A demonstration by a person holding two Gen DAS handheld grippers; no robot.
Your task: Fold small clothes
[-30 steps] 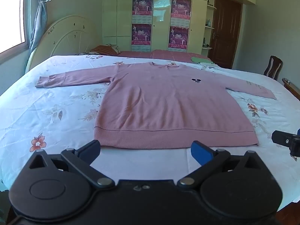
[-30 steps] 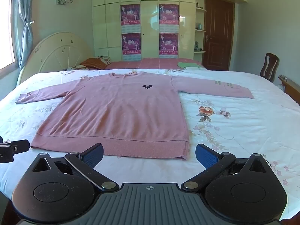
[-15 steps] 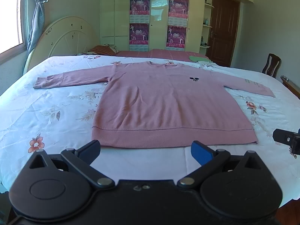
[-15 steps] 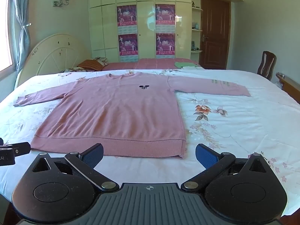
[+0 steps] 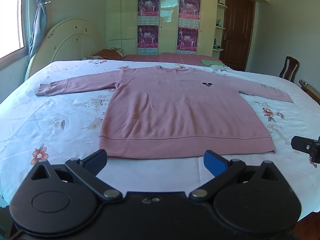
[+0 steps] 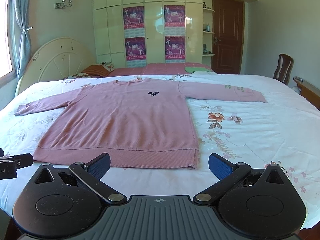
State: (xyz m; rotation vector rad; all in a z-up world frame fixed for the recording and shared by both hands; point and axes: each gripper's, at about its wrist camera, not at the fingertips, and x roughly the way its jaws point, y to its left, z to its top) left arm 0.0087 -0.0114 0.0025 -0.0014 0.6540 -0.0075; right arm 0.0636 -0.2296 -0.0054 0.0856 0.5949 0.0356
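Note:
A pink long-sleeved sweater point(image 5: 180, 112) point(image 6: 124, 124) lies flat and face up on the bed, both sleeves spread out sideways, a small black motif on its chest. Its ribbed hem faces me. My left gripper point(image 5: 155, 160) hovers open just short of the hem, near its left half, holding nothing. My right gripper point(image 6: 159, 163) is also open and empty, just short of the hem's right corner. Each gripper's tip shows at the edge of the other's view: the right one point(image 5: 306, 147), the left one point(image 6: 16, 163).
The bed carries a white floral sheet point(image 5: 50, 120) point(image 6: 250, 130). Behind it stand a cream headboard point(image 5: 68, 40), a second bed with a pink cover point(image 6: 166, 69) and a green cloth point(image 6: 197, 69), a wardrobe with posters, a brown door and a wooden chair point(image 6: 283, 68).
Both grippers have drawn back and risen slightly, so the sweater sits a little lower and nearer the frame centre. Both stay open; the sweater has not moved.

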